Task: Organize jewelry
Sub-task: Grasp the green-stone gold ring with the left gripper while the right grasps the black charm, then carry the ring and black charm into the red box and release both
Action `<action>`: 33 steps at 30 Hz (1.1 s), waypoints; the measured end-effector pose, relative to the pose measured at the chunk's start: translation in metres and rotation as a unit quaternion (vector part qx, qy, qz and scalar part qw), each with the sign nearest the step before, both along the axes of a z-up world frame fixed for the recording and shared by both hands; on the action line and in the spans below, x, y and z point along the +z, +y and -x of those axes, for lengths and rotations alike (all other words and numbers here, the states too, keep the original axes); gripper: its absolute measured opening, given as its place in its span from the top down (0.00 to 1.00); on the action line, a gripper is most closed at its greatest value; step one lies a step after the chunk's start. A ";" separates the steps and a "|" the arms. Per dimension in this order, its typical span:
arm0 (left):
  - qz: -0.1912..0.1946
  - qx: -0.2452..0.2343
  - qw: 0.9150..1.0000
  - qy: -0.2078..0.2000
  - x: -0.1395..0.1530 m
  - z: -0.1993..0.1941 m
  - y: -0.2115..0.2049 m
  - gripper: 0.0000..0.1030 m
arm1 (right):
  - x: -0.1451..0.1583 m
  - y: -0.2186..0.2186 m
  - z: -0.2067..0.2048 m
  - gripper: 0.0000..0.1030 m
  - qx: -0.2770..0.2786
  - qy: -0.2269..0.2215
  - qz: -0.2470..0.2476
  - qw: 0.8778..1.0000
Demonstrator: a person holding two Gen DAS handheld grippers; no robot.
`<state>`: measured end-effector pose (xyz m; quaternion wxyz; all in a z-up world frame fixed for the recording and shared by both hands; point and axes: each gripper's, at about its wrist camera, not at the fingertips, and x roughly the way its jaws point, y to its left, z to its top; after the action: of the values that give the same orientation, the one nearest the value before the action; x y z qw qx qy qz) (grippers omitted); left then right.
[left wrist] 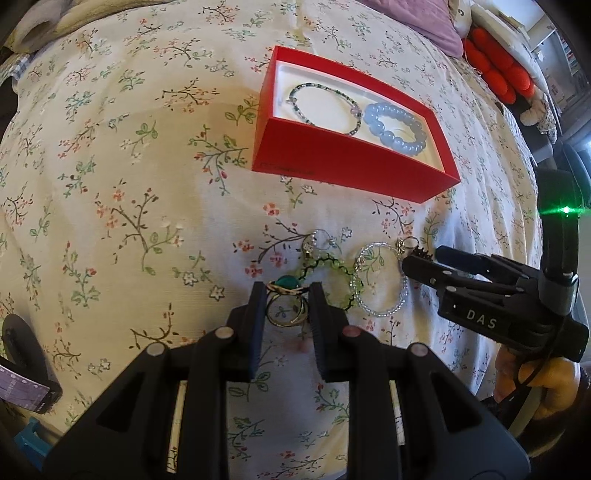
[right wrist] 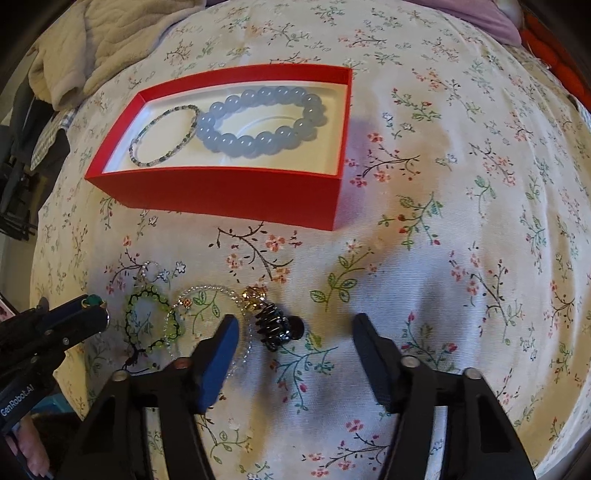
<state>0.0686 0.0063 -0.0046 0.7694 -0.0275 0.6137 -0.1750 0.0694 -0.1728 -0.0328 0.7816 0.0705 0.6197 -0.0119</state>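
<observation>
Your left gripper [left wrist: 287,291]: narrow, clamped on a gold ring [left wrist: 286,299] with a green stone, lifted just above the sheet.

Your right gripper [right wrist: 293,328]: jaws half wide, gripping nothing; a black hair claw [right wrist: 275,328] lies on the sheet between them, nearer the left finger, pads clear of it.

Beside the claw: a clear bead bracelet [right wrist: 221,321] with a gold charm, touching a green bead bracelet [right wrist: 151,325]; a small clear ring piece [right wrist: 153,271] lies just beyond the green one.

Surface: a floral sheet [right wrist: 461,184] on a bed.

Container: a red box [right wrist: 229,195], open, white-lined, past the loose pieces. Inside it, a blue bead bracelet [right wrist: 258,122] and a thin bracelet [right wrist: 164,136] lie side by side, touching.

Room: a beige blanket [right wrist: 96,44] and a purple pillow [left wrist: 417,26] at the far edge; orange cushions [left wrist: 498,70] beyond.
</observation>
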 end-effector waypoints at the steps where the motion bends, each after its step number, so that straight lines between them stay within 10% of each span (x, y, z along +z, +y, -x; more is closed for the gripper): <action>1: 0.000 0.000 1.000 0.000 0.000 0.000 0.000 0.76 | -0.001 0.002 -0.001 0.50 0.000 0.000 0.000 1.000; 9: -0.003 0.000 1.000 0.003 -0.002 -0.002 -0.003 0.76 | -0.002 0.003 0.000 0.75 0.012 -0.005 -0.012 1.000; 33: 0.015 0.005 0.999 -0.030 0.017 -0.003 -0.005 0.76 | 0.034 -0.008 0.016 0.75 0.009 -0.051 -0.046 0.998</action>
<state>0.0719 0.0013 0.0123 0.7881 -0.0365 0.5873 -0.1807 0.0537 -0.1813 0.0007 0.8082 0.1013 0.5795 0.0277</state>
